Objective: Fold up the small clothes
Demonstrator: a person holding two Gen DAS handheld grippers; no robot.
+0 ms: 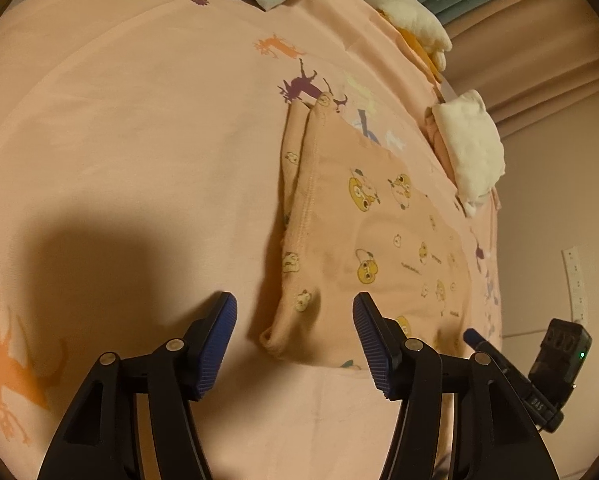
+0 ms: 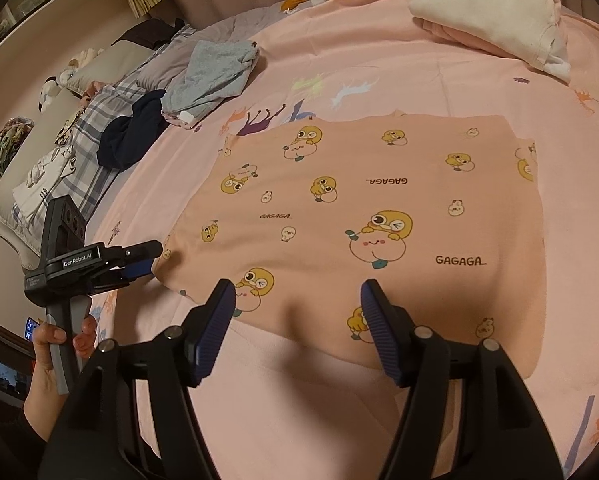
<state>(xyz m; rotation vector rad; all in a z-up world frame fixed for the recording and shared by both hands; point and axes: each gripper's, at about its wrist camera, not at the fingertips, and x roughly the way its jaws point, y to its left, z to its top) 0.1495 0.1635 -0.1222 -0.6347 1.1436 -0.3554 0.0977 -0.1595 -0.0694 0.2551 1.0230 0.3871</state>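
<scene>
Both grippers open over the near hem, nothing held.

Left gripper (image 1: pixel 295 324): jaws wide, empty, poised at the near-left corner of the peach cotton garment with yellow cartoon-duck print (image 2: pixel 379 208), spread flat on the pink animal-print bedsheet (image 1: pixel 119 140). Right gripper (image 2: pixel 297 312): jaws wide, empty, over the near hem. Garment lies ahead of both; long axis apparently across them; the two look about equally near.

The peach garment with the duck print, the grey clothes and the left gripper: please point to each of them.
peach garment (image 2: pixel 379 208): right wrist view, middle of its printed face.
grey clothes (image 2: pixel 213 74): right wrist view, top of the crumpled pile.
left gripper (image 1: pixel 295 344): left wrist view, midway between its fingertips.
</scene>
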